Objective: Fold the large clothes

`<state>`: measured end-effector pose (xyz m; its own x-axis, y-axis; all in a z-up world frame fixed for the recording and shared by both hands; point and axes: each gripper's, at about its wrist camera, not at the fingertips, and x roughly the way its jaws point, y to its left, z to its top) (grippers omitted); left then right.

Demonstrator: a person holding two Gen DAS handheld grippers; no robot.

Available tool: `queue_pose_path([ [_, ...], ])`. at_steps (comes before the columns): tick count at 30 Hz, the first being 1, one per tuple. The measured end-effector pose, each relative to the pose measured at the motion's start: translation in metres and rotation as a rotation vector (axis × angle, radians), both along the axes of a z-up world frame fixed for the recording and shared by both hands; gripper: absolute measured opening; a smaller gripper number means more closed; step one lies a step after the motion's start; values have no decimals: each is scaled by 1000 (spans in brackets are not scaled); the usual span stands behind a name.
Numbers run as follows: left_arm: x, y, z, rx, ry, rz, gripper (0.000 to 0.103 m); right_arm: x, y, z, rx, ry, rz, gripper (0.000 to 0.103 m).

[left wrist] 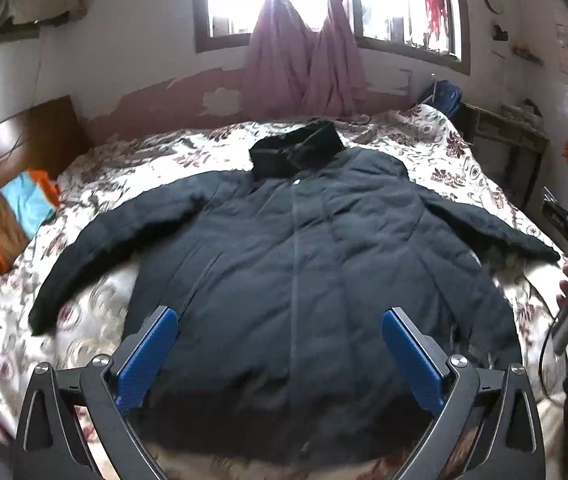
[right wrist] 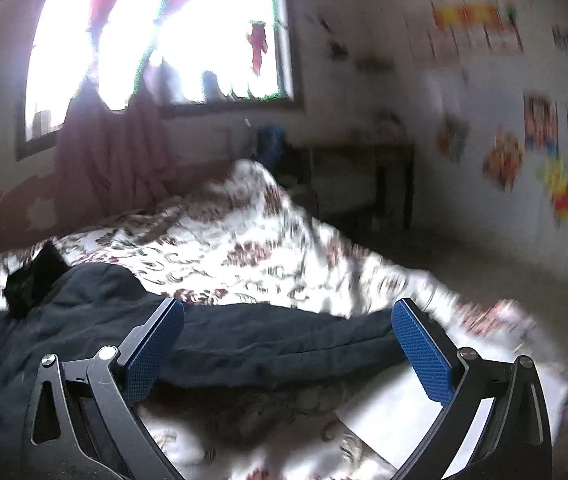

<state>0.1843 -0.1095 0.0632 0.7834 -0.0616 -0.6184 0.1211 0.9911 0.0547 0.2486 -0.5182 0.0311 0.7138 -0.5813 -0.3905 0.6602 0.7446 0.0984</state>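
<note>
Both hand-held grippers (left wrist: 279, 354) (right wrist: 288, 346) agape above jacket (left wrist: 304, 248)

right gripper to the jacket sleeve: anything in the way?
No. In the right wrist view the open right gripper frames the jacket sleeve directly, with only floral bedding around it. The frame is motion-blurred.

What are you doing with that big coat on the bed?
A person is getting ready to fold it, holding a two-finger gripper in each hand. The dark padded coat lies flat, front up, on the flowery bedspread, both sleeves spread out and collar toward the window. The left gripper is open above the coat's bottom hem. The right gripper is open too, aimed at the outstretched sleeve on that side. Neither has grabbed anything, so no fold has been made yet.
</note>
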Motion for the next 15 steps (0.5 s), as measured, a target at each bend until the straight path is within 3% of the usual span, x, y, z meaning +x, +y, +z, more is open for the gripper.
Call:
queue_pose_path([
  [3,31,-29,1,9,28,-12,103,13,-27,-29,124,32,-17,102],
  [7,76,-69,-13,60,118,-26,103,11,-47,-64,160,102,-63,102],
  [9,101,-89,-24,74,160,-42,103,6,-57,-71,186,75,-90,102],
  [11,128,-111,-34,68,178,-55,103,3,-73,-82,295,46,-92,102],
  [15,168,-150,-50,24,158,-23,103,10,-104,-105,458,15,-61,102],
])
